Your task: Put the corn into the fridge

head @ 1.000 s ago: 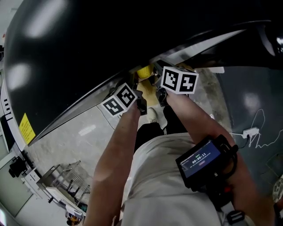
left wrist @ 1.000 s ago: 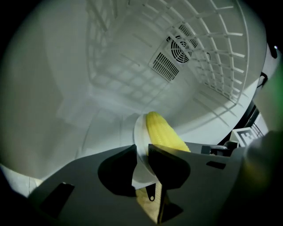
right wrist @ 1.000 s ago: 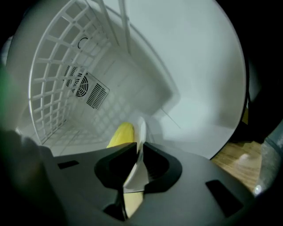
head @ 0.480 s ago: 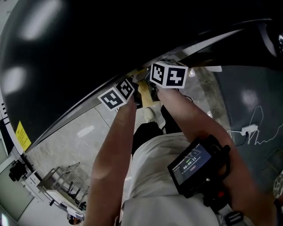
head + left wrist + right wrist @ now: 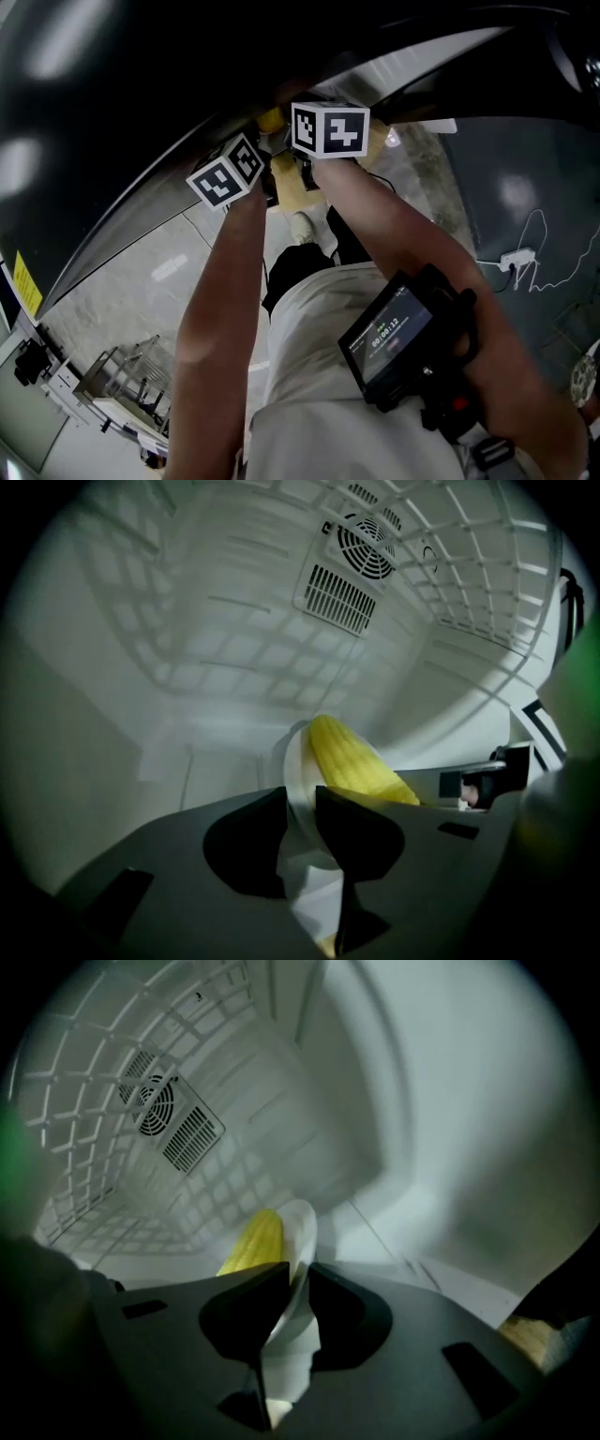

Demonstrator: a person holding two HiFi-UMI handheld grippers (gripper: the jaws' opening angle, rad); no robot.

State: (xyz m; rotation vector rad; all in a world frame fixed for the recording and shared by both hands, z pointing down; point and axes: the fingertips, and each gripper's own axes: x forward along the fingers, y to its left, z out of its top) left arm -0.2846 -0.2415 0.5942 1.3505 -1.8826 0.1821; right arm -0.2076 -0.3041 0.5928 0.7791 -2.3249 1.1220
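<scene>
A yellow corn cob (image 5: 358, 763) lies on a small white plate (image 5: 294, 782) that both grippers carry by opposite rims inside a white fridge. My left gripper (image 5: 300, 810) has the plate's rim between its jaws, which are opening slightly, though the pads still touch it. On the other side, my right gripper (image 5: 298, 1288) is shut on the rim of the plate (image 5: 302, 1230), with the corn (image 5: 253, 1241) lying just beyond. From the head view only the marker cubes show, left (image 5: 225, 173) and right (image 5: 328, 129), and a bit of the corn (image 5: 271, 119).
The fridge's back wall carries a round fan vent (image 5: 366, 547) with a slotted grille below. A white wire shelf (image 5: 469, 564) hangs overhead and shows in the right gripper view (image 5: 75, 1101) too. A dark glossy fridge surface (image 5: 112, 103) arches over the hands. Pale tiled floor (image 5: 141, 281) lies below.
Both marker cubes have shifted up and left in the head view, further under the dark surface, and both have rolled a little. The plate stays held by both grippers.
</scene>
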